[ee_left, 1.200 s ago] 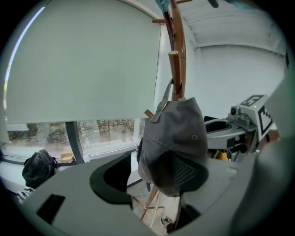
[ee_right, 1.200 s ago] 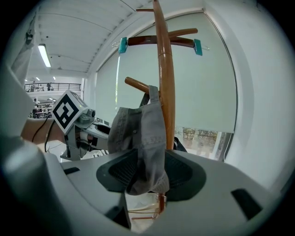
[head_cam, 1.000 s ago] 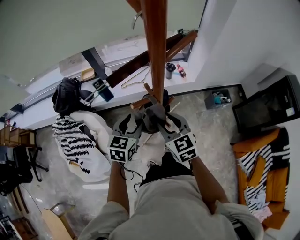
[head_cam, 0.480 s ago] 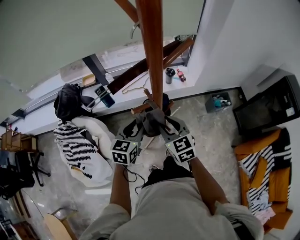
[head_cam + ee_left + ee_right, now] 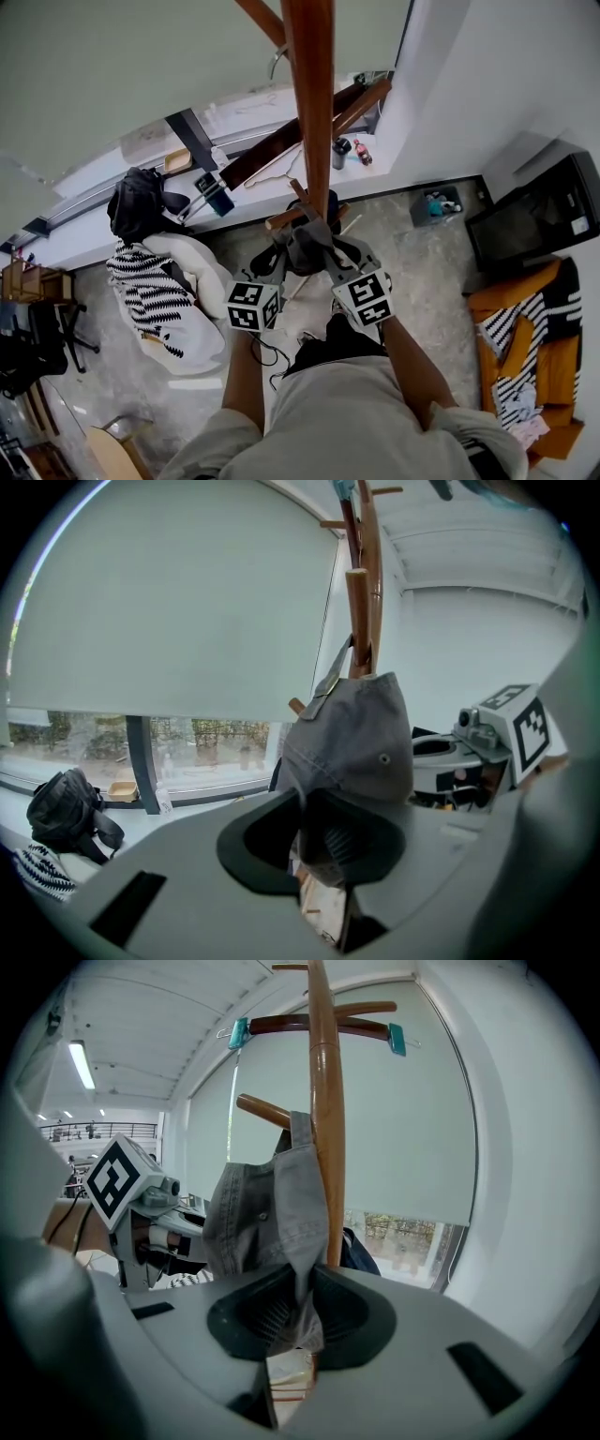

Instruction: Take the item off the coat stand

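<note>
Currently both claws are on the grey fabric cap (image 5: pixel 307 246), which hangs against the pole of the brown wooden coat stand (image 5: pixel 310 94), not yet off it. In the left gripper view the left claw (image 5: pixel 323 841) has the cap (image 5: pixel 352 742) between its jaws; they have just been closing and now clamp the cap's lower edge. In the right gripper view the right claw (image 5: pixel 298 1321) has also just been closing, and a fold of the cap (image 5: pixel 267 1213) is pinched tight between its ribbed pads. Same view: the cap sits just left of the pole (image 5: pixel 325 1147), under a short angled wooden peg (image 5: pixel 262 1110), with a dark wooden hanger with teal clips (image 5: pixel 314 1026) higher up the stand. In the head view the left claw (image 5: pixel 281 255) and right claw (image 5: pixel 333 251) come in from the near side, one on each side of the cap and close together, marker cubes nearest the person. Far left, a black backpack (image 5: pixel 136 202) sits on the white window sill (image 5: pixel 253 192); a black-and-white striped cloth (image 5: pixel 150 286) lies on the floor below it. A dark cup (image 5: pixel 337 147) stands on the sill just right of the pole.
</note>
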`<act>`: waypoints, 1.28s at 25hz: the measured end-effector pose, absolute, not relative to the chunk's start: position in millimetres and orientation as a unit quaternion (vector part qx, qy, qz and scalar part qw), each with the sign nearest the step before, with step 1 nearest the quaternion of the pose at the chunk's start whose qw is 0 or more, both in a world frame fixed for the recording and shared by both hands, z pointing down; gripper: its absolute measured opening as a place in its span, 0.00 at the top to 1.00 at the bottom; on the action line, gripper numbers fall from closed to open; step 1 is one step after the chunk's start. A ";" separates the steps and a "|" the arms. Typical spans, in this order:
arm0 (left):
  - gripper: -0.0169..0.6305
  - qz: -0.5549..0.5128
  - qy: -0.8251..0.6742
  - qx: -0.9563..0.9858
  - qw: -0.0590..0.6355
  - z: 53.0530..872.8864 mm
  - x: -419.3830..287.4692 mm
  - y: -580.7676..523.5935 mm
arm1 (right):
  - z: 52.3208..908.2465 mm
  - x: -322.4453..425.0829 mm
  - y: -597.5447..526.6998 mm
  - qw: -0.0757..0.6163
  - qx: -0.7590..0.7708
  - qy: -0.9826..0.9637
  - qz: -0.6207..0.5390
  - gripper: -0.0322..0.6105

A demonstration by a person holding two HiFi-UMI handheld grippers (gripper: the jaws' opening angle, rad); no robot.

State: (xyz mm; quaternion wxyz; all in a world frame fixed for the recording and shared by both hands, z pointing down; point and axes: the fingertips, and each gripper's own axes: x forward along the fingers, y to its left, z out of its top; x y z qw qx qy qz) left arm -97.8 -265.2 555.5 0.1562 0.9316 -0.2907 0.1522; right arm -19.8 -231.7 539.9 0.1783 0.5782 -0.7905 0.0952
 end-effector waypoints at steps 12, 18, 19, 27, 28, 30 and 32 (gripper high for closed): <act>0.91 0.143 -0.315 0.927 0.143 540.4 -112.2 -265.2 | 525.1 -28.1 -229.3 0.172 0.578 -0.794 0.076 0.89; 0.91 0.135 -0.321 0.928 0.134 528.6 -116.6 -260.4 | 514.1 -31.2 -224.8 0.165 0.580 -0.795 0.068 0.89; 0.91 0.133 -0.322 0.928 0.133 526.7 -117.2 -259.8 | 513.3 -31.0 -224.1 0.165 0.580 -0.795 0.067 0.89; 0.91 0.125 -0.330 0.928 0.121 514.8 -126.7 -257.4 | 501.4 -41.2 -219.4 0.159 0.579 -0.798 0.055 0.89; 0.91 0.123 -0.331 0.927 0.122 513.8 -128.3 -256.6 | 501.2 -42.2 -218.6 0.160 0.580 -0.797 0.054 0.89; 0.91 0.120 -0.334 0.927 0.124 512.4 -131.0 -255.9 | 500.1 -45.0 -218.0 0.160 0.580 -0.797 0.052 0.89; 0.91 0.118 -0.338 0.926 0.123 511.1 -133.9 -256.4 | 496.0 -49.7 -219.2 0.157 0.578 -0.800 0.049 0.89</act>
